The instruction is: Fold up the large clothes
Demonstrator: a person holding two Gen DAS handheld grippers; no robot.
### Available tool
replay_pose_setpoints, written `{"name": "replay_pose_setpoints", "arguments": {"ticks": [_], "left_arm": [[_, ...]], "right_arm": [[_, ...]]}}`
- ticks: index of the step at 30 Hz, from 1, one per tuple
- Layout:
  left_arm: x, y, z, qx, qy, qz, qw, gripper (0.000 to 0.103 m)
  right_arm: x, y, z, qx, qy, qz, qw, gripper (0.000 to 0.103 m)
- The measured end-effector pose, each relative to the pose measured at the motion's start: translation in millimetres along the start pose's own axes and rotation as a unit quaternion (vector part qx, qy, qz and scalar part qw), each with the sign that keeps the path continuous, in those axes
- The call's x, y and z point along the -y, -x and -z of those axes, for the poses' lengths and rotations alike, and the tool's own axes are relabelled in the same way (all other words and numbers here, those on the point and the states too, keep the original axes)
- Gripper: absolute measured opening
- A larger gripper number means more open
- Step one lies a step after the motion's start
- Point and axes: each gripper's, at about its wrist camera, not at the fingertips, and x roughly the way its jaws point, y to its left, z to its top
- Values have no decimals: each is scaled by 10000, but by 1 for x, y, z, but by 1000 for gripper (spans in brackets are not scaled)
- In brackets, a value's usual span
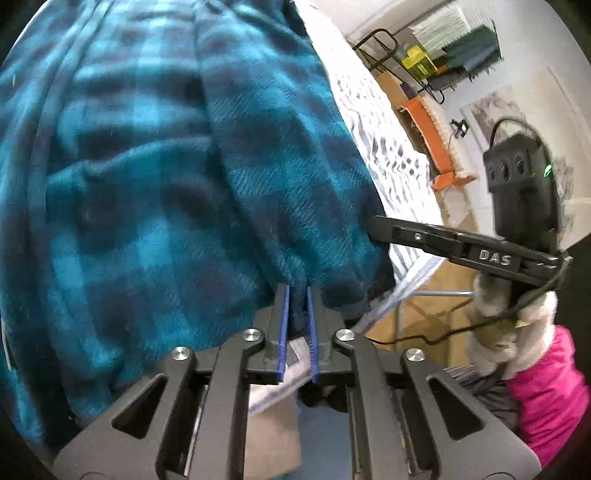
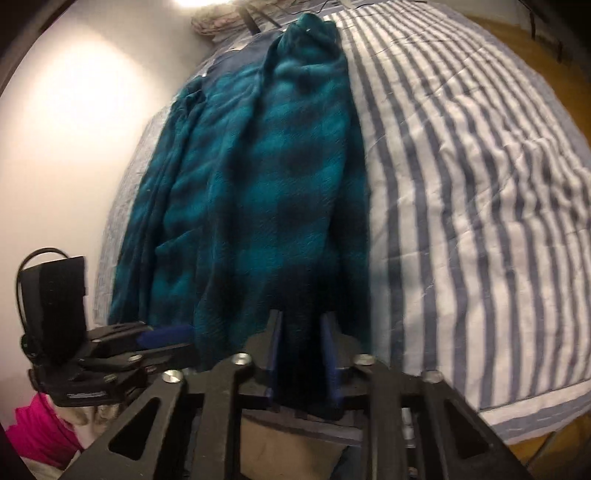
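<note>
The left gripper [image 1: 297, 295] pinches the near hem of the teal plaid garment [image 1: 166, 166]. The right gripper [image 2: 303, 325] clamps the same hem alongside, garment stretching away over the striped bedspread [image 2: 461, 184].

**Garment lengthwise on the bed, a gripper at each near corner**

The plaid garment [image 2: 258, 177] lies stretched along the bed [image 2: 461, 184], on top of the bed's cover, nearer the wall [image 2: 74, 129] than the open side. Its far end reaches toward a bundle of bedding [image 2: 218, 22] at the head of the bed. At the near end, the left gripper [image 1: 297, 317] and the right gripper [image 2: 301, 354] sit side by side, each with the garment's hem between its fingers. Beyond the bed's open side stands a rack [image 1: 436, 62] against the far wall.
</note>
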Motion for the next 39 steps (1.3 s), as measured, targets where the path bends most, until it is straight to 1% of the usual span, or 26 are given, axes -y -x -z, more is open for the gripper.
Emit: {"name": "replay_pose_setpoints", "arguments": {"ticks": [2,3,5,6,7,8,10,12,14,16,17,20,22,23,25,28,30,31,32,33,34,35,36,38,39], "left_arm": [[2,10,1,185,48,50,9998,4],[3,15,2,262,12,-1,9997,4],[1,14,7,261,-140,-168,9994,4],[0,8,10,147,-160,-212,9995,4],[-2,3,13,78,-160,-263,9995,4],[-3,2,14,57,-160,-287,9994,4],[-4,2,16,62,-156,-316,9994,5],[-2,9,14,113,-166,-240,9995,5],[2,16,12,147,-235,-264,9993,5],[4,23,12,222,-294,-288,9989,5],[6,26,12,267,-328,-300,9987,5],[8,37,12,474,-342,-289,9979,5],[12,40,9,607,-384,-303,9970,5],[12,41,7,624,-400,-275,9969,5],[18,38,2,653,-453,-198,9966,5],[28,24,-4,652,-670,-196,9954,5],[30,7,-5,448,-693,-128,9965,5],[31,-5,-3,278,-784,-171,9964,5],[31,-14,0,150,-874,-271,9957,5],[31,-22,3,85,-941,-408,9947,5],[30,-25,4,105,-962,-440,9943,5],[30,-26,5,127,-956,-436,9944,5],[30,-24,3,95,-918,-419,9948,5],[31,-17,0,97,-864,-325,9957,5],[31,-10,-4,138,-798,-267,9964,5]], "right_arm": [[-9,11,1,179,170,68,9997,1],[-14,23,2,350,293,138,9989,1],[-11,31,3,460,284,349,9979,1],[-6,26,4,374,205,327,9986,1],[1,13,6,167,57,321,9993,1],[4,3,8,38,27,403,9992,1],[0,-8,10,-82,201,589,9980,1],[-6,-12,9,-84,436,761,9961,1],[-2,-6,7,-6,293,647,9975,1],[1,0,4,100,233,659,9975,1],[5,7,4,172,160,558,9982,1],[7,16,7,294,148,502,9982,1],[9,13,8,241,136,518,9983,1],[11,6,9,149,116,523,9985,1],[11,-4,10,51,181,668,9976,2],[7,-8,14,2,381,907,9951,6],[10,-4,14,96,286,792,9964,14],[12,1,15,200,229,725,9969,27],[16,7,16,336,146,730,9967,41],[20,10,17,399,68,694,9968,46],[25,11,17,439,-41,570,9974,51],[29,11,18,463,-150,426,9979,55],[35,9,18,476,-292,245,9981,56],[42,3,20,464,-438,69,9979,54],[42,-2,22,400,-452,41,9982,51]]}}
